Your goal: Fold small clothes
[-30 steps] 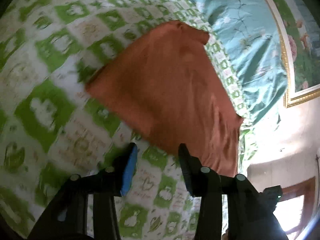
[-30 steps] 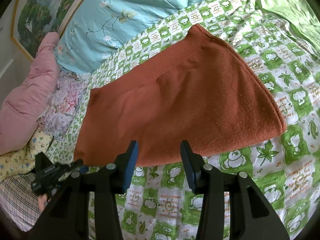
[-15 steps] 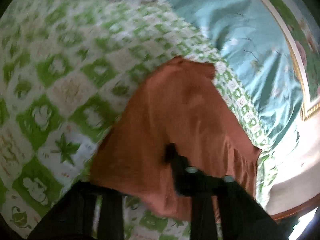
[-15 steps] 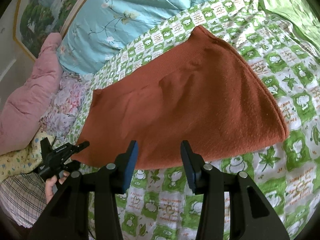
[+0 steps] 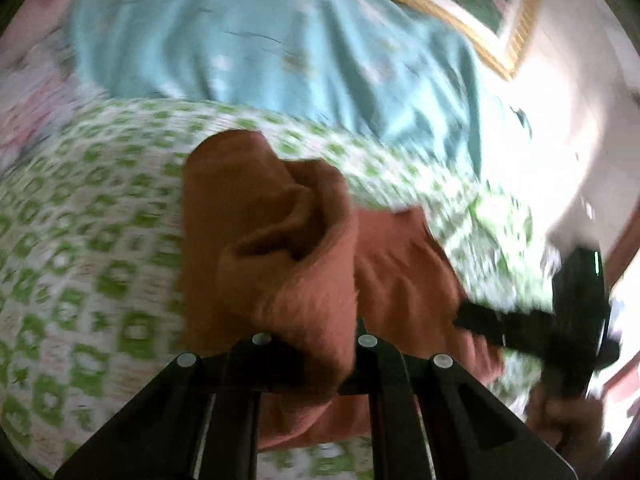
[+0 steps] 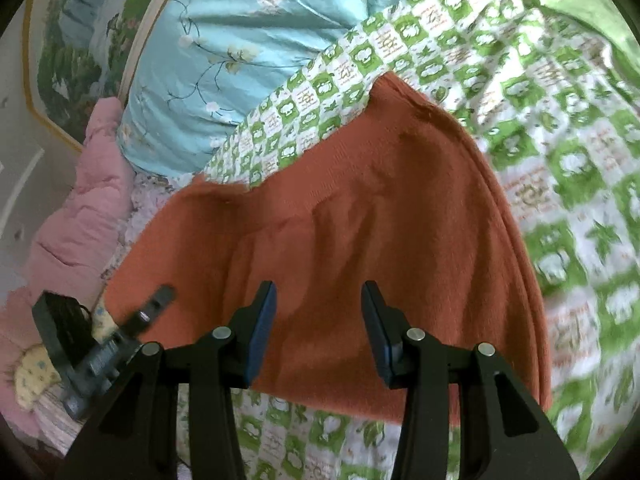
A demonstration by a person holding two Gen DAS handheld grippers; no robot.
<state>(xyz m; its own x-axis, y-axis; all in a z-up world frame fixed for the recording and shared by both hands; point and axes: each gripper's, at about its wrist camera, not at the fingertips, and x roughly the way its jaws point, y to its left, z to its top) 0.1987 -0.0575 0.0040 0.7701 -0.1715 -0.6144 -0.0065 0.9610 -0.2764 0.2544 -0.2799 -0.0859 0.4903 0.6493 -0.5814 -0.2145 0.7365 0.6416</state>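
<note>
Rust-orange cloth [image 5: 280, 248] bunched in left hand-held gripper [image 5: 312, 344], beneath right hand-held gripper [image 6: 318, 320].

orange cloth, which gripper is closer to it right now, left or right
Left. The left gripper has the orange cloth bunched between its fingers, touching it. The right gripper is open above the cloth's near edge, with no clear contact.

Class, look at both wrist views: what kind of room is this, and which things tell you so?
Most likely a bedroom. A green-and-white checked bedsheet covers the surface, a blue floral pillow and a pink quilt lie at its head, and a framed landscape painting hangs behind.
</note>
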